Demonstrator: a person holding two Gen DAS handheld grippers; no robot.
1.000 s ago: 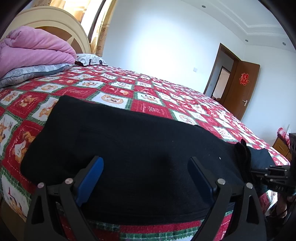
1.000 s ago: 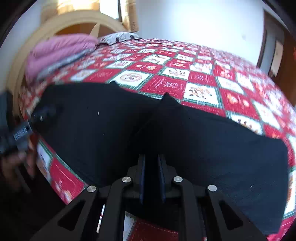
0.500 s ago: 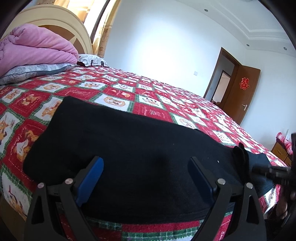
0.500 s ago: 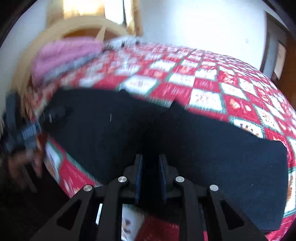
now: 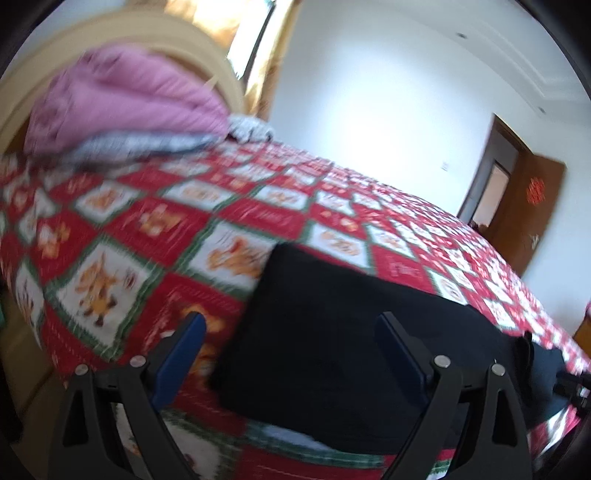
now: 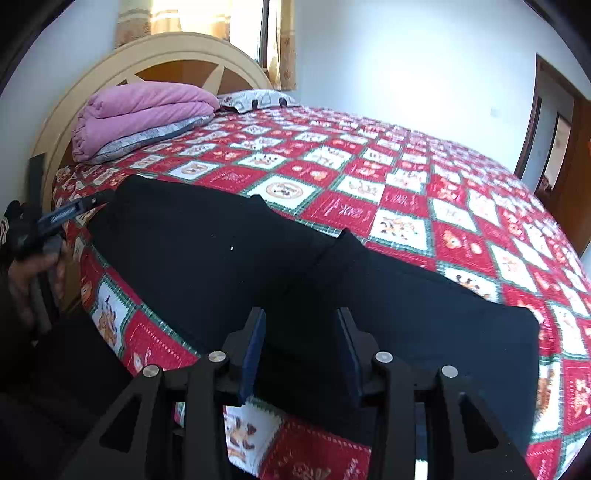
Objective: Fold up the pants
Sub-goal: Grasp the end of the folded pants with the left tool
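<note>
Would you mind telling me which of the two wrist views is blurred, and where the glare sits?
Left wrist view: motion-blurred, bedspread and pink blanket smeared; right wrist view: sharp, black pants crisp; both: window blown out, wall washed bright, edges bent by the fisheye.

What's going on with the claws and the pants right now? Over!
Left gripper open, empty, over the pants' edge. Right gripper opening, pads off the cloth. Black pants flat on the patchwork bedspread. Nothing in the way.

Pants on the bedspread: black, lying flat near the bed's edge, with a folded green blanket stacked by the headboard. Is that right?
Not quite: the folded blanket by the headboard is pink, as the right wrist view shows. The pants are black and lie flat on the bedspread near the edge.
</note>
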